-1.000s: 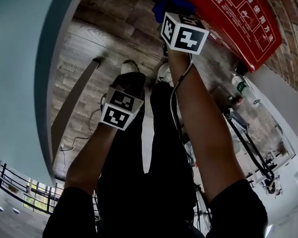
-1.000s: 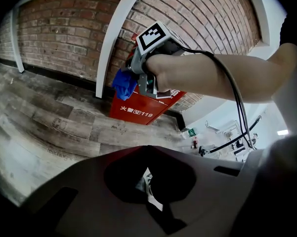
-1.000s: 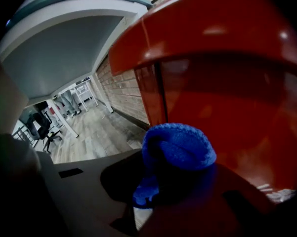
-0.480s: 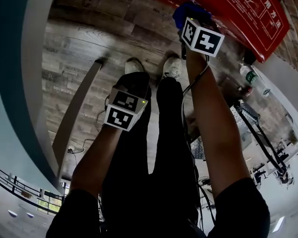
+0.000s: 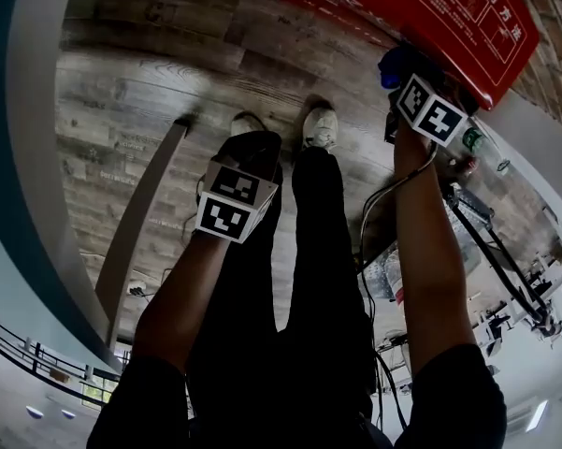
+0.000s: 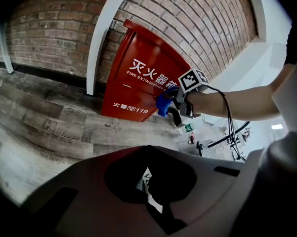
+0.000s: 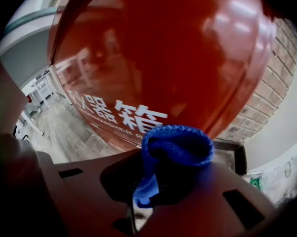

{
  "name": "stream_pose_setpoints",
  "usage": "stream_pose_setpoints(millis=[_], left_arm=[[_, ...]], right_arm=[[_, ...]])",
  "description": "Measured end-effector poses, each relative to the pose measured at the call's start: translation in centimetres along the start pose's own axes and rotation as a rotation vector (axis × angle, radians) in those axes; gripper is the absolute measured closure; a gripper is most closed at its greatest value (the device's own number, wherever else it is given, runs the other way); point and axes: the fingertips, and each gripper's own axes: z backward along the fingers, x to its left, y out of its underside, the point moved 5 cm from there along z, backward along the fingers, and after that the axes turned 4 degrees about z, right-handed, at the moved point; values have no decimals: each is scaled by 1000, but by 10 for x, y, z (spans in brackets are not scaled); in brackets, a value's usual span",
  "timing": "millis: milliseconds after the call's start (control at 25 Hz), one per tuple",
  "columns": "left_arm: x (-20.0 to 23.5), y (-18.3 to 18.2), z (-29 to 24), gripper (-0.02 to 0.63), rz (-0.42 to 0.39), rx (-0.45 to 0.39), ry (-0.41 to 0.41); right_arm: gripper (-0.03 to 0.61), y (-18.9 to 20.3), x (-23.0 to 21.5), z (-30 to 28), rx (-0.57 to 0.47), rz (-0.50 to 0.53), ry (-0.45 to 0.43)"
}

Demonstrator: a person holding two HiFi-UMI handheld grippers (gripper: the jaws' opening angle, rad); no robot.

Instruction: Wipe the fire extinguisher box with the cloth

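Rightward along the box (image 5: 430, 7) the right gripper (image 5: 407, 80) is being swept since the earlier frames, so a wiping stroke is judged under way. Its jaws are being held clamped on the cloth (image 7: 175, 144), a soft blue looped knit, at the flat glossy red metal front by the brick wall (image 6: 54, 28). The left gripper (image 5: 232, 202) is being held low by the legs, jaws together, empty.

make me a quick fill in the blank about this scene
The right tool grips a ___ cloth.
The fire extinguisher box is ___ in colour.
The wall behind the box is built of ___.
Missing words: blue, red, brick.
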Motion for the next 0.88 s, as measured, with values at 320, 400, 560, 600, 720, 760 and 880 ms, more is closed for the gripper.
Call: stream_pose_setpoints(millis=[320,400,560,600,720,760,880], left_arm=[[-18,0,-22,620,4,-7,3],[-21,5,-29,620,17,-9,-2],[-22,18,-42,620,49,1,-12],[-21,18,-45,620,64,-6,-18],[-18,15,-49,620,108,-52,-45],[-17,14,-50,618,122,-68,-54],[-16,12,-49,620,152,-102,-72]], right_arm=[[537,20,-25,-18,37,36,-4],[537,23,-22,-32,47,59,-18],[537,36,-12,-55,56,94,-51],[537,37,-9,-60,58,98,-59],[537,38,4,-73,63,98,-94],[537,37,10,-76,63,95,-108],[537,29,32,-84,63,97,-145]])
